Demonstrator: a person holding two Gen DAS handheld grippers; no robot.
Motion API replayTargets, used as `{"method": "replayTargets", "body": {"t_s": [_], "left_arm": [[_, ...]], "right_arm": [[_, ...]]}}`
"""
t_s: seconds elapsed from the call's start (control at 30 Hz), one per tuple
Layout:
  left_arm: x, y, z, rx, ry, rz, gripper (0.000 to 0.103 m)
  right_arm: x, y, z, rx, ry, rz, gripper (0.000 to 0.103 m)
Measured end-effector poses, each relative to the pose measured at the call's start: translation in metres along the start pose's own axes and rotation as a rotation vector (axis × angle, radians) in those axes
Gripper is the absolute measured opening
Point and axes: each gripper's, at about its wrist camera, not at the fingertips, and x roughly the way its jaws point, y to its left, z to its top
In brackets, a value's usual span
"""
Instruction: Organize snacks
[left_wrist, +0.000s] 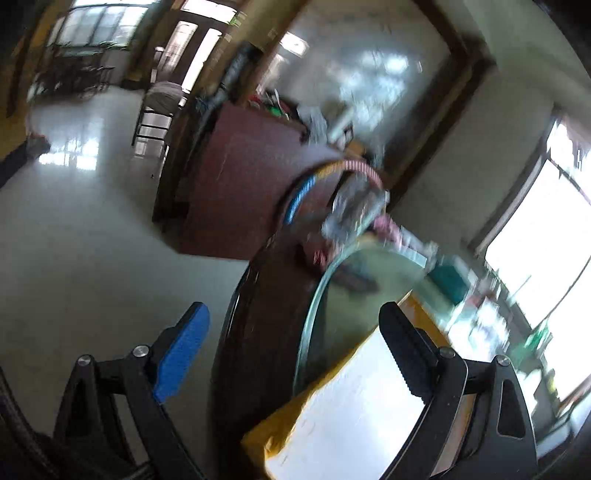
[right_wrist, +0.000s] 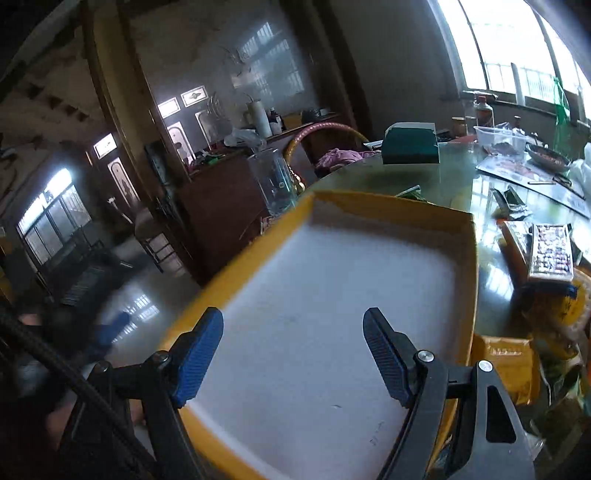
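Observation:
A shallow yellow box (right_wrist: 391, 210) with a white inside sits on the glass-topped table, right in front of my right gripper (right_wrist: 293, 354), which is open and empty above it. The same yellow box (left_wrist: 295, 406) shows at the lower right of the blurred left wrist view. My left gripper (left_wrist: 295, 350) is open and empty, held over the table's edge beside the box. Snack packs lie to the right of the box: a flat patterned pack (right_wrist: 550, 251) and orange bags (right_wrist: 506, 365).
The round glass table top (right_wrist: 461, 173) carries a dark green box (right_wrist: 410, 147), a clear plastic container (right_wrist: 498, 136), a glass jar (right_wrist: 273, 181) and clutter. A chair with a pink-and-yellow hoop back (right_wrist: 325, 129) stands behind. A dark wood cabinet (left_wrist: 236, 184) stands on the shiny floor (left_wrist: 92, 240).

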Motion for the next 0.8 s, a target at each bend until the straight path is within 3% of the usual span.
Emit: {"method": "replayTargets", "body": {"t_s": [0.07, 0.17, 0.27, 0.37, 0.43, 0.53, 0.67, 0.8], "left_arm": [[-0.018, -0.019, -0.005, 0.088, -0.028, 0.002, 0.093], [-0.044, -0.050, -0.011, 0.219, -0.052, -0.034, 0.093], [-0.065, -0.086, -0.027, 0.366, 0.029, -0.145, 0.093], [-0.076, -0.123, -0.060, 0.489, 0.159, -0.237, 0.093], [-0.082, -0.139, -0.077, 0.535, 0.201, -0.296, 0.093], [-0.090, -0.158, -0.096, 0.616, 0.227, -0.288, 0.093], [-0.098, -0.166, -0.113, 0.636, 0.304, -0.319, 0.093], [-0.112, -0.172, -0.134, 0.688, 0.321, -0.316, 0.093]], "right_arm": [[-0.015, 0.022, -0.033, -0.017, -0.037, -0.016, 0.078], [-0.040, -0.002, -0.046, -0.025, -0.056, -0.063, 0.078], [-0.072, -0.041, -0.050, 0.015, -0.056, -0.084, 0.079], [-0.096, -0.068, -0.057, 0.094, -0.040, -0.122, 0.079], [-0.107, -0.085, -0.065, 0.143, -0.029, -0.144, 0.079], [-0.138, -0.074, -0.076, 0.148, -0.033, -0.167, 0.079], [-0.173, -0.060, -0.091, 0.159, -0.030, -0.193, 0.079], [-0.200, -0.046, -0.100, 0.182, -0.017, -0.204, 0.079]]}}
